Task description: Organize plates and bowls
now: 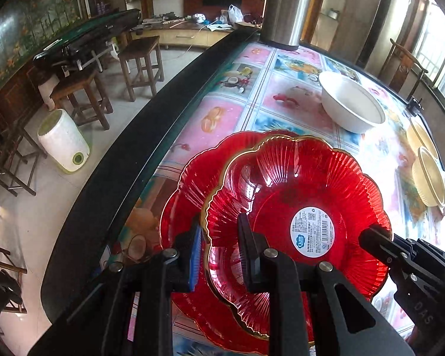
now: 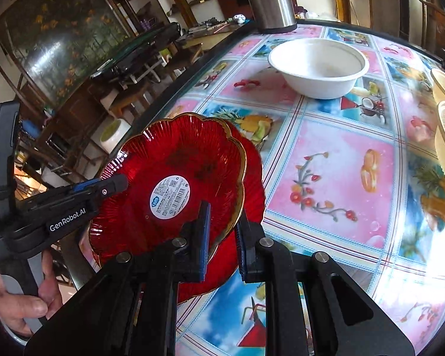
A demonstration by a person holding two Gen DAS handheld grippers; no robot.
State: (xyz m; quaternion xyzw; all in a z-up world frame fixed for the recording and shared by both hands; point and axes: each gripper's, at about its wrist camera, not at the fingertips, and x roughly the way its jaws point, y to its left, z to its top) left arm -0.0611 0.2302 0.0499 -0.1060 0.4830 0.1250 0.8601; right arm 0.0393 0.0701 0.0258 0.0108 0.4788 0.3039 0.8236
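We hold the upper red plate (image 1: pixel 296 195) tilted above a second red plate (image 1: pixel 187 195); left gripper (image 1: pixel 219 255) and right gripper (image 2: pixel 222 237) clamp opposite rims.

A: What's on the table (image 2: pixel 341 160) w/ the fruit-print cloth?
B: Steel cylinder (image 1: pixel 286 9) at far edge.
A: Floor side?
B: Wooden stools (image 1: pixel 141 62), white-green appliance (image 1: pixel 63 141), TV cabinet (image 1: pixel 190 34) w/ clutter, flower mural (image 1: pixel 29 26) on left wall
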